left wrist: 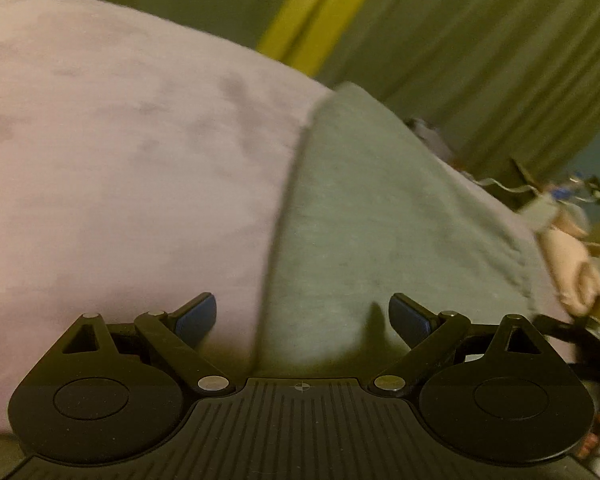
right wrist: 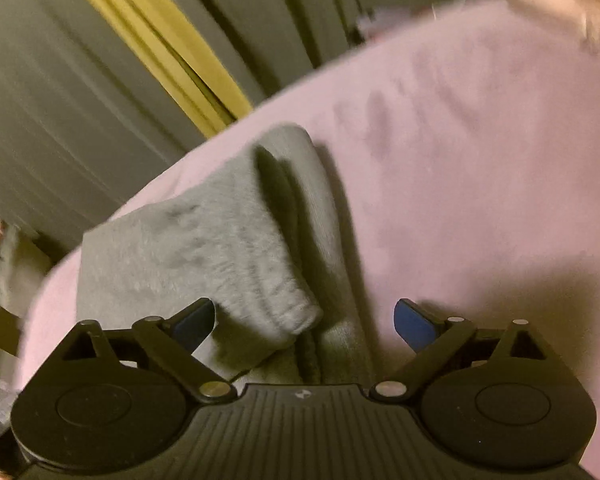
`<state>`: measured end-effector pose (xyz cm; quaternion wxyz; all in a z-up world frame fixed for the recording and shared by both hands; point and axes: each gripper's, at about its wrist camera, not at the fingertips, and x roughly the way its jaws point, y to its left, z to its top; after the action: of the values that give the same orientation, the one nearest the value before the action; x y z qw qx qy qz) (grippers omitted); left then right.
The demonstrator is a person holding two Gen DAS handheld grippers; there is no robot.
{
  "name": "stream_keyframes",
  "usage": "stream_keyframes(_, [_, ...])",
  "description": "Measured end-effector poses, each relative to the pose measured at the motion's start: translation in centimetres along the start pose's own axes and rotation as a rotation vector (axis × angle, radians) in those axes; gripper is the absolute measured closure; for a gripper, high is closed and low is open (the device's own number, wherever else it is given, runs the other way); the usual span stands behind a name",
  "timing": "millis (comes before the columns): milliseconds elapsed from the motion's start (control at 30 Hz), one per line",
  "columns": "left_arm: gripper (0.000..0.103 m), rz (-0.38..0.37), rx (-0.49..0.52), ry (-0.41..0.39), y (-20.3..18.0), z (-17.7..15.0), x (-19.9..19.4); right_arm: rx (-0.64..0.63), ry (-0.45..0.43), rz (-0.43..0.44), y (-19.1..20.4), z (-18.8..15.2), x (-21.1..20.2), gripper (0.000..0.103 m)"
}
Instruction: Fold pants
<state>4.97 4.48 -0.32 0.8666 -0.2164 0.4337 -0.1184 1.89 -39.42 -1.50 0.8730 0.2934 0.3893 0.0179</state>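
Grey sweatpants (left wrist: 380, 216) lie on a pink bedsheet (left wrist: 120, 160). In the left wrist view their long left edge runs up from between my fingers. My left gripper (left wrist: 302, 316) is open and empty just above that edge. In the right wrist view the pants (right wrist: 204, 248) lie folded over, with a ribbed elastic band (right wrist: 284, 300) curling near the front. My right gripper (right wrist: 304, 320) is open and empty, its jaws wide on either side of that band. A hand holding the right gripper (left wrist: 572, 276) shows at the right edge of the left wrist view.
Grey-green curtains (left wrist: 480, 60) with a yellow strip (left wrist: 312, 12) hang behind the bed. Small clutter (left wrist: 572, 192) lies past the bed's far edge. The pink sheet (right wrist: 480, 160) stretches out to the right of the pants.
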Motion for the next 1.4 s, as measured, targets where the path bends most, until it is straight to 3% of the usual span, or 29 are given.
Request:
stream_keyframes(100, [0.006,-0.021,0.031,0.075,-0.3,0.9,2.3,0.087,0.097,0.097,-1.8,0.6,2.3,0.004])
stream_keyframes(167, [0.006,-0.049,0.054,0.099,-0.4,1.6,3.4,0.076,0.103,0.126,-1.9,0.8,3.0,0.004])
stream_keyframes(433, [0.003,-0.148,0.095,0.118,-1.7,4.4,7.6,-0.147,0.053,0.126,1.2,1.0,5.2,0.007])
stream_keyframes(500, [0.011,-0.129,0.124,0.119,-2.3,4.8,8.4,-0.196,0.034,0.12,1.9,1.6,5.7,0.019])
stream_keyframes(600, [0.033,-0.089,0.172,0.112,-3.6,4.8,8.4,-0.182,0.036,0.15,1.9,2.1,6.1,0.028])
stream_keyframes(667, [0.048,-0.089,0.159,0.098,-4.0,4.5,7.9,-0.146,0.037,0.173,1.5,2.1,5.9,0.03])
stream_keyframes(767, [0.056,-0.072,0.149,0.082,-4.6,4.3,7.5,-0.09,0.052,0.178,1.3,2.4,5.7,0.025])
stream_keyframes(800, [0.056,-0.061,0.144,0.082,-4.8,4.4,7.5,-0.056,0.061,0.185,1.3,2.7,5.9,0.019])
stream_keyframes(867, [0.058,-0.037,0.151,0.087,-5.4,4.7,7.7,-0.027,0.069,0.168,1.6,3.0,6.5,0.017])
stream_keyframes(933, [0.061,-0.032,0.164,0.081,-5.6,4.8,7.2,-0.068,0.052,0.114,2.8,2.9,6.3,0.025])
stream_keyframes(1000, [0.063,-0.043,0.17,0.067,-5.7,4.9,6.7,-0.129,0.022,0.087,3.8,2.5,5.8,0.041])
stream_keyframes(1100, [0.065,-0.052,0.195,0.047,-6.4,5.3,5.9,-0.155,-0.029,0.112,4.9,2.6,4.0,0.047])
stream_keyframes(1333, [0.07,-0.046,0.212,-0.049,-7.7,7.4,3.9,-0.173,-0.104,0.147,6.9,4.3,2.8,0.048])
stream_keyframes(1400, [0.057,0.004,0.253,-0.087,-7.8,7.5,4.1,-0.229,-0.141,0.112,7.2,4.7,3.1,0.038])
